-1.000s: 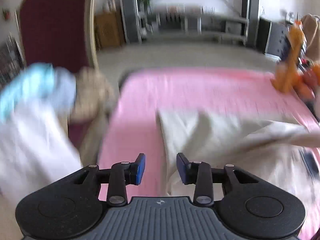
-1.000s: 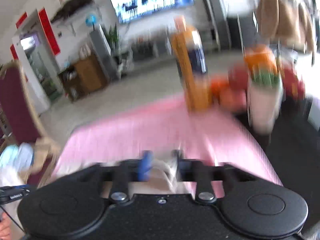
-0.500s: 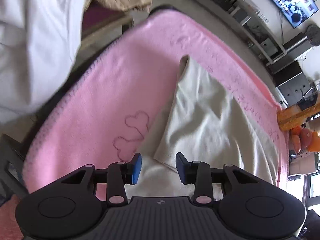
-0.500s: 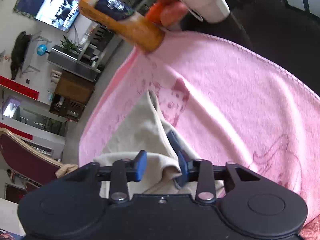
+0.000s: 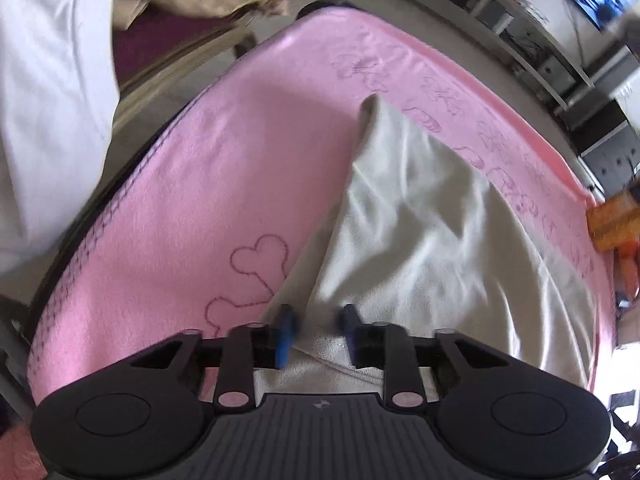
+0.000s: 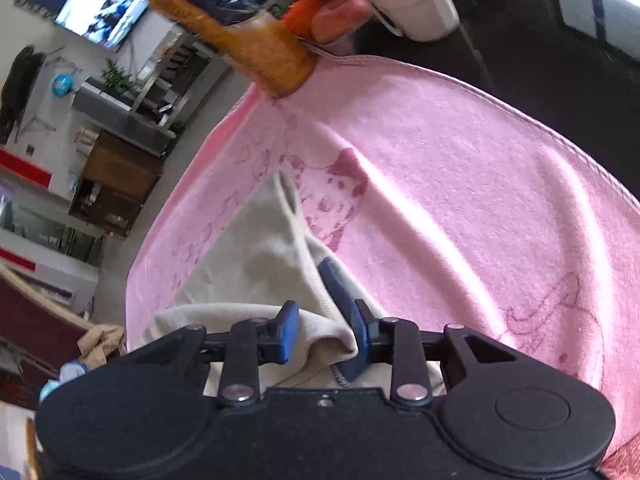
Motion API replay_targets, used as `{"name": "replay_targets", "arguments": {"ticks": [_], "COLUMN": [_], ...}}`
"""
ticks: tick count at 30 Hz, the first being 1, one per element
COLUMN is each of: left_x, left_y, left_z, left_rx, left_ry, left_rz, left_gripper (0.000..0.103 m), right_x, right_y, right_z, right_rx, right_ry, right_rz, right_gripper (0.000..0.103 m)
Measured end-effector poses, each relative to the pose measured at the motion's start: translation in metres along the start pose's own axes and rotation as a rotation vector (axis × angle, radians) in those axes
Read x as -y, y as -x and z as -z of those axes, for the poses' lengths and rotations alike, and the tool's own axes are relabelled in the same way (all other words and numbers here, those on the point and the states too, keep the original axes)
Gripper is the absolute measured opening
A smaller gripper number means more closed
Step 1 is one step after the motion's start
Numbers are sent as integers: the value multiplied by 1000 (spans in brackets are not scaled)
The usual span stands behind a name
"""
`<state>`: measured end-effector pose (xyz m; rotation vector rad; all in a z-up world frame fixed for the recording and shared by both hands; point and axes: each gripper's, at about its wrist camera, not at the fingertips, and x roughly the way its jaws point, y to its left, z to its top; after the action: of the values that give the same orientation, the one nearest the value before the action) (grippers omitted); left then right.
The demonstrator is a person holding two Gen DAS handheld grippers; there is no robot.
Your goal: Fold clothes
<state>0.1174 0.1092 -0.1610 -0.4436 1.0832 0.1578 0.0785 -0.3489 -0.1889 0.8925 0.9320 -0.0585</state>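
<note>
In the left wrist view, the left hand-held gripper (image 5: 316, 326) has just been closing over the near edge of the cream garment (image 5: 432, 232) lying on the pink towel (image 5: 224, 184), blue pads still apart. In the right wrist view, the right hand-held gripper (image 6: 326, 330) is clamped on a bunched fold of the garment (image 6: 256, 256), near an orange bottle (image 6: 240, 36)

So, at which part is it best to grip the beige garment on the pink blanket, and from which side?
Probably the near hem of the beige garment, from above on the near side. It lies flat on the pink blanket and narrows to a far point; only this edge lifts into a fold, which both the left gripper and the right gripper straddle.
</note>
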Motion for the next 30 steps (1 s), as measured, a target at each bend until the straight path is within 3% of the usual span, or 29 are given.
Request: {"name": "replay_targets", "arguments": {"ticks": [8, 11, 13, 15, 20, 24, 25, 26, 27, 29, 30], "left_x": [6, 4, 3, 1, -25, -40, -41, -39, -35, -27, -24], "left_y": [7, 10, 16, 24, 56, 56, 52, 46, 41, 38, 37], "left_z": [4, 4, 3, 2, 0, 6, 8, 11, 12, 15, 16], "left_rx": [29, 38, 54, 78, 151, 90, 64, 42, 32, 34, 37], "left_ry": [-65, -67, -60, -51, 13, 8, -9, -35, -63, -107, -119], "left_rz": [-22, -18, -4, 17, 143, 121, 96, 63, 32, -8, -18], "left_gripper": [9, 7, 4, 3, 3, 3, 3, 3, 3, 3, 3], "right_x": [30, 38, 35, 18, -36, -66, -68, -65, -60, -48, -39], "right_y": [-20, -25, -24, -16, 18, 29, 22, 13, 7, -4, 0], "right_z": [-4, -3, -2, -2, 10, 40, 47, 52, 49, 44, 35], "right_rx": [-135, -144, -108, -36, 154, 127, 65, 1, -45, -132, -127], "right_ry": [-238, -335, -338, -217, 201, 584, 666, 699, 666, 594, 498], "right_rz": [-58, -94, -83, -65, -93, -37, 23, 78, 111, 168, 120], "right_gripper": [30, 30, 19, 10, 9, 9, 10, 18, 35, 45, 46]}}
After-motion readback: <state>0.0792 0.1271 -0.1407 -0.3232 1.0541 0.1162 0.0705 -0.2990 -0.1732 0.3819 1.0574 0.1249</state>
